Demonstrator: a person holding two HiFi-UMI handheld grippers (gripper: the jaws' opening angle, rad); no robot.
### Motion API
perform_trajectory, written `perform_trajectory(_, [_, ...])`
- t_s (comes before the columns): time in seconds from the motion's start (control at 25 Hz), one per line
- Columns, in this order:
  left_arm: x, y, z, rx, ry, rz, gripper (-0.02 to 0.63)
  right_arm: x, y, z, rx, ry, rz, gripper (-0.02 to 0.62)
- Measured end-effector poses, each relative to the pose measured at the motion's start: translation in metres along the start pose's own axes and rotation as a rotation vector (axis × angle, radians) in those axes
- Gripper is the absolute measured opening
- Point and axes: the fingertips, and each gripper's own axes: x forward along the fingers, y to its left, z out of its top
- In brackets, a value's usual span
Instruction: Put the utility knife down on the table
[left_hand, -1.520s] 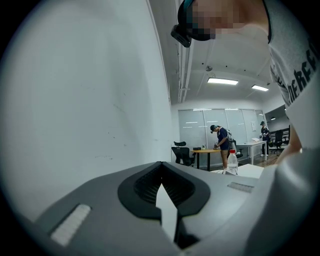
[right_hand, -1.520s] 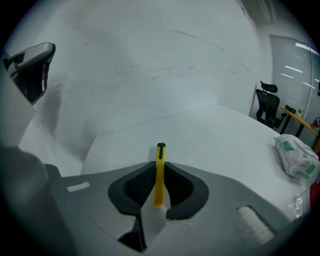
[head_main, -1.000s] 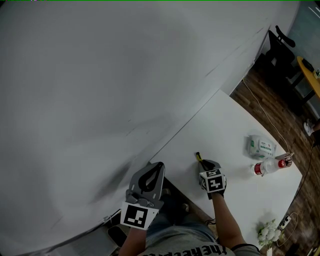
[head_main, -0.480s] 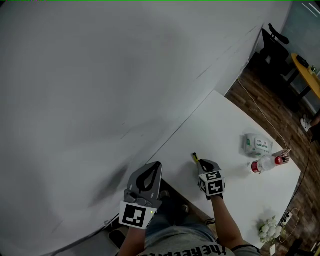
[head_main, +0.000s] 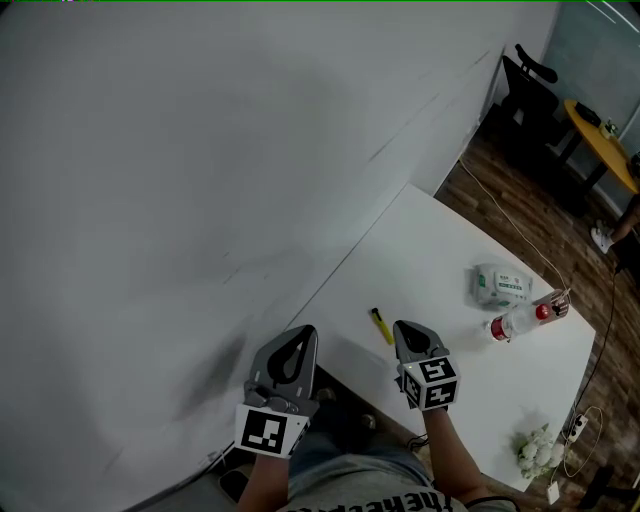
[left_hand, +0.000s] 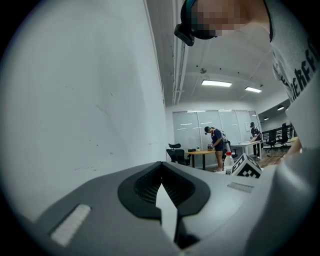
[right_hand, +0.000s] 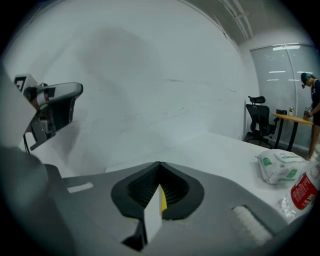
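We no longer hold the utility knife (head_main: 381, 325) in our right gripper (head_main: 407, 332): the knife now lies free on the table (head_main: 440, 250), and the gripper, jaws together and empty, sits drawn back just right of the knife.

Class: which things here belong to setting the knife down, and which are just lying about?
Job in hand: utility knife, table, right gripper.
Lying about: water bottle, white packet.

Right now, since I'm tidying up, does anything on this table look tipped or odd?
The plastic bottle lies on its side near the edge of the table, beside the white packet. The utility knife lies flat, nothing odd.
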Motion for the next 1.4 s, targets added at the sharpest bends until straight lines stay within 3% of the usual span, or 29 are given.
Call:
perform_trajectory(0.32, [0.001, -0.01, 0.002, 0.014, 0.006, -0.013, 0.009, -0.034, 0.0, 0.021, 0.027, -0.102, -0.001, 0.002])
perform_trajectory(1.4, [-0.002, -0.043, 0.017, 0.034, -0.032, -0.048, 0.009, -0.131, 0.009, 0.087, -0.057, -0.389, -0.047, 0.002])
